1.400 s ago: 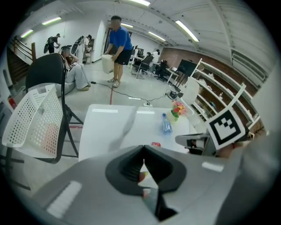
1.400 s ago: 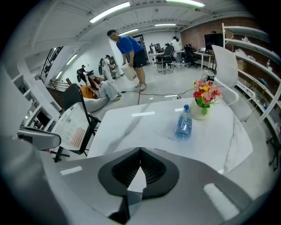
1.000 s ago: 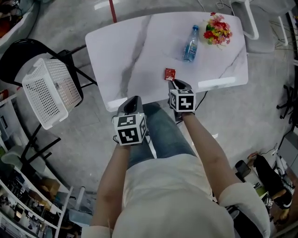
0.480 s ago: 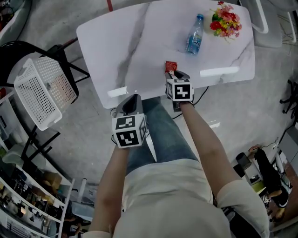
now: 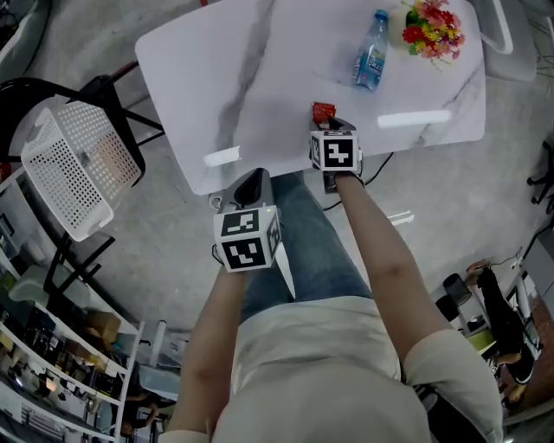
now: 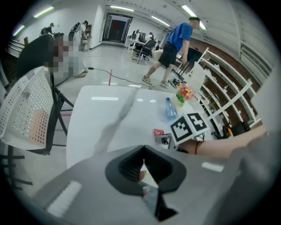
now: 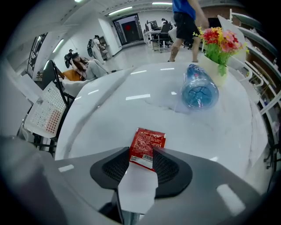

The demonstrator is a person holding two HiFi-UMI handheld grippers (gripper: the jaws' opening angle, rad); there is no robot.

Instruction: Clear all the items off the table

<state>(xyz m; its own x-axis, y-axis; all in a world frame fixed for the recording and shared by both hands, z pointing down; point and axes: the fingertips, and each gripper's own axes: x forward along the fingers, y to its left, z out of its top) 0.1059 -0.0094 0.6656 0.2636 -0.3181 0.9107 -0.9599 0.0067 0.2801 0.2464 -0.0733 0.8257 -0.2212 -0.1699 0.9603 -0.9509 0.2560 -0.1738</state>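
- Moved since the earlier frame: right gripper [image 5: 333, 123], now down at the red sachet [image 5: 323, 110] instead of short of it, with the jaws just opened wider
- Right gripper [image 7: 139, 169] jaws spread, with the near end of the red sachet [image 7: 147, 147] between the pads; sachet flat on the tabletop, not lifted
- Left gripper [image 5: 251, 183] at the near edge of the white marble-patterned table [image 5: 234, 78], above the person's jeans-clad leg [image 5: 312, 251]
- Left gripper [image 6: 144, 162] jaws pressed together at the tips, with nothing pinched
- Red sachet close to the table's front edge, towards the right side in the head view
- Clear water bottle [image 5: 370, 60] with blue label and cap, on its side with the base towards the right gripper, farther back on the table and well apart from the sachet
- Vase of red and yellow flowers [image 5: 431, 22] just beside the bottle, near the far right corner
- White perforated basket [image 5: 82, 160] propped on a black chair [image 5: 104, 86], left of the table and apart from it
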